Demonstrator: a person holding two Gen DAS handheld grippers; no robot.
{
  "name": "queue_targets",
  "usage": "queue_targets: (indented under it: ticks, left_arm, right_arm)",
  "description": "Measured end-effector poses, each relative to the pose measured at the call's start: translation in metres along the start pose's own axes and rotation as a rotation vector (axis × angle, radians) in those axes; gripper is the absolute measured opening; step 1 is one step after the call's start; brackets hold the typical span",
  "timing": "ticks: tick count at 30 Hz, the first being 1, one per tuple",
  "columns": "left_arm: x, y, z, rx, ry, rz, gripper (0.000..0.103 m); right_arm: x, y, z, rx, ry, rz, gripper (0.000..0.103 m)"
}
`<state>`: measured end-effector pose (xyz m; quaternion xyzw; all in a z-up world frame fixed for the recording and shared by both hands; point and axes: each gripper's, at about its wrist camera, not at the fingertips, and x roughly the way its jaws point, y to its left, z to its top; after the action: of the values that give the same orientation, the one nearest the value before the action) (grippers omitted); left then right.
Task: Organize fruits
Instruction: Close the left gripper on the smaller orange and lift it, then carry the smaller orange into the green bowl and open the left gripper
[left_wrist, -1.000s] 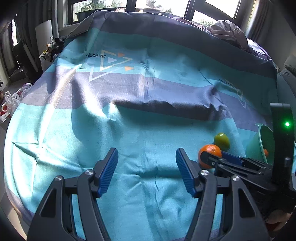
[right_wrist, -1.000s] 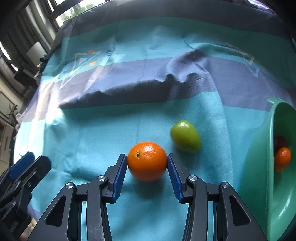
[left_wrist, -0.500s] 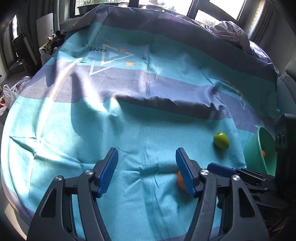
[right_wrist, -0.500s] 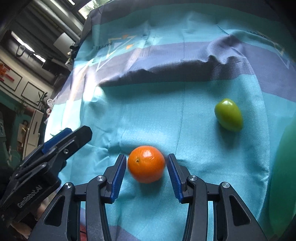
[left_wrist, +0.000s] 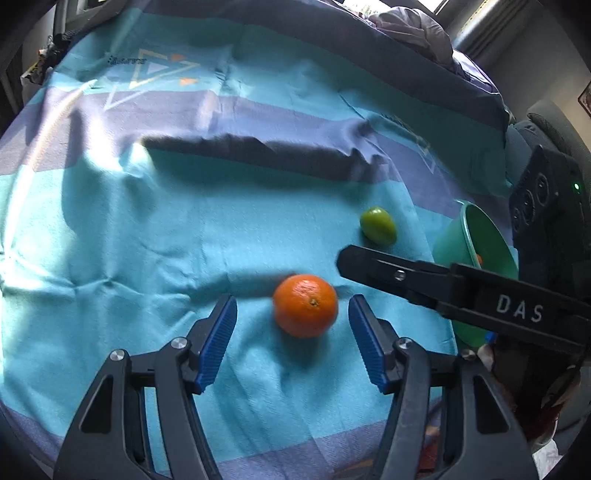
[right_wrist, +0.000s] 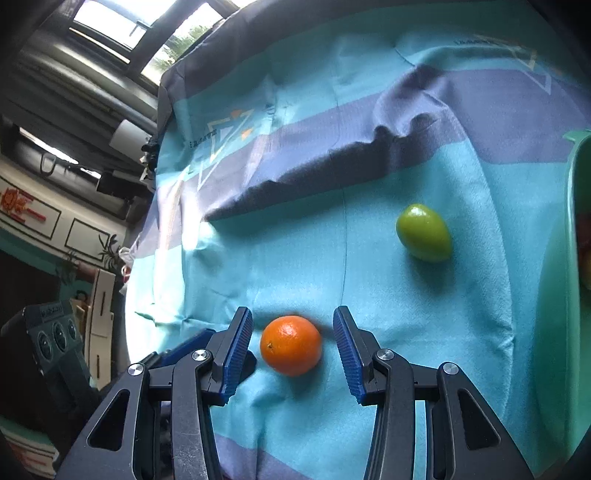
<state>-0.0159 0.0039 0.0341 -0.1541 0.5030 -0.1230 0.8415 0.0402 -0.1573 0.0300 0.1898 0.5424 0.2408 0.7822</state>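
An orange (left_wrist: 305, 305) lies on the teal and purple striped cloth (left_wrist: 184, 229). My left gripper (left_wrist: 291, 343) is open, with the orange between its blue pads and touching neither. My right gripper (right_wrist: 293, 349) is open too; the orange (right_wrist: 291, 344) sits between its pads with small gaps on both sides. A green fruit (left_wrist: 378, 225) lies farther right, also in the right wrist view (right_wrist: 424, 232). A green bowl (left_wrist: 480, 243) at the right holds at least one small orange fruit. The right gripper's black finger (left_wrist: 406, 275) crosses the left wrist view.
The cloth has a raised fold (left_wrist: 258, 151) across the middle. The bowl's rim (right_wrist: 570, 206) fills the right edge of the right wrist view. Furniture and clutter (right_wrist: 74, 258) stand past the cloth's left edge. A heap of grey fabric (left_wrist: 406, 37) lies at the far end.
The right gripper carried the orange leftward along the cloth and opened, letting it go. The left gripper swung in so the orange now sits between its open pads.
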Motion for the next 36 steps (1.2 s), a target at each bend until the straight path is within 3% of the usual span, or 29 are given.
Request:
queue_targets:
  ticks: [7,13,21,28,36]
  left_arm:
    - [0.022,-0.01,-0.007,0.034,0.062,0.017,0.059]
    - [0.036,-0.007,-0.009,0.026,0.101,0.015,0.048]
    - [0.032,-0.009,-0.011,0.048,0.068,0.052,0.042]
    - [0.001,-0.04,-0.002,0.132,-0.053,0.05,0.042]
    - [-0.021,-0.108,0.003,0.278,-0.165,0.028,0.043]
  right_arm:
    - [0.025,-0.001,-0.004,0.016,0.086,0.01,0.047]
    - [0.036,-0.005,-0.006,0.038,0.137,0.034,0.047]
    - [0.035,-0.006,-0.006,0.034,0.137,0.042,0.047]
    - [-0.007,0.008,-0.005,-0.022,0.009,0.059,0.047]
    - [-0.079,0.001,-0.007,-0.043,-0.19,0.032,0.047]
